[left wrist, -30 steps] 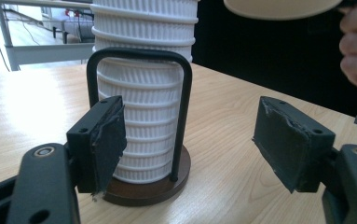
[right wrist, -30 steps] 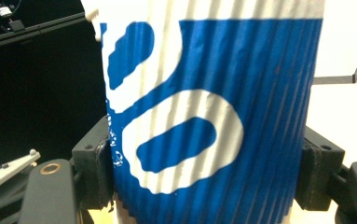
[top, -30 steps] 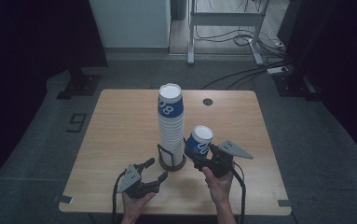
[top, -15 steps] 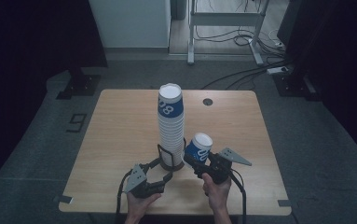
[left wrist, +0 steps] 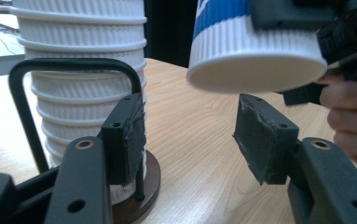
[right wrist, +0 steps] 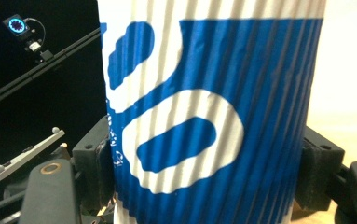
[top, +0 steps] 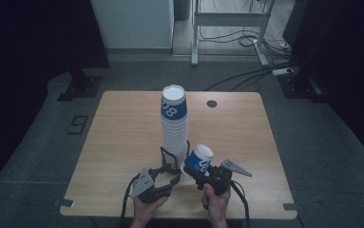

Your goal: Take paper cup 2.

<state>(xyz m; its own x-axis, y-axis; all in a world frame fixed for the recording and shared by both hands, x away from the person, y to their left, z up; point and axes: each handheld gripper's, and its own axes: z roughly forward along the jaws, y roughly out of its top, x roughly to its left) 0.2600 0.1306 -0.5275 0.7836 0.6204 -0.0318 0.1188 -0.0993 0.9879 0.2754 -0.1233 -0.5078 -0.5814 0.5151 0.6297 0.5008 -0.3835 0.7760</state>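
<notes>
Gripping cup (right wrist: 204, 116), right hand-held gripper (top: 199, 175) clamped

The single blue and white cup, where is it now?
In the high view, the cup sits between the right gripper fingers, just right of the cup stack.

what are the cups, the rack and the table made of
Cups: likely paper, matte; ribbed white walls, and the held cup has a blue print. Rack: looks like black metal rod on a dark round base. Table: pale wood grain, maybe laminate, smooth.
</notes>
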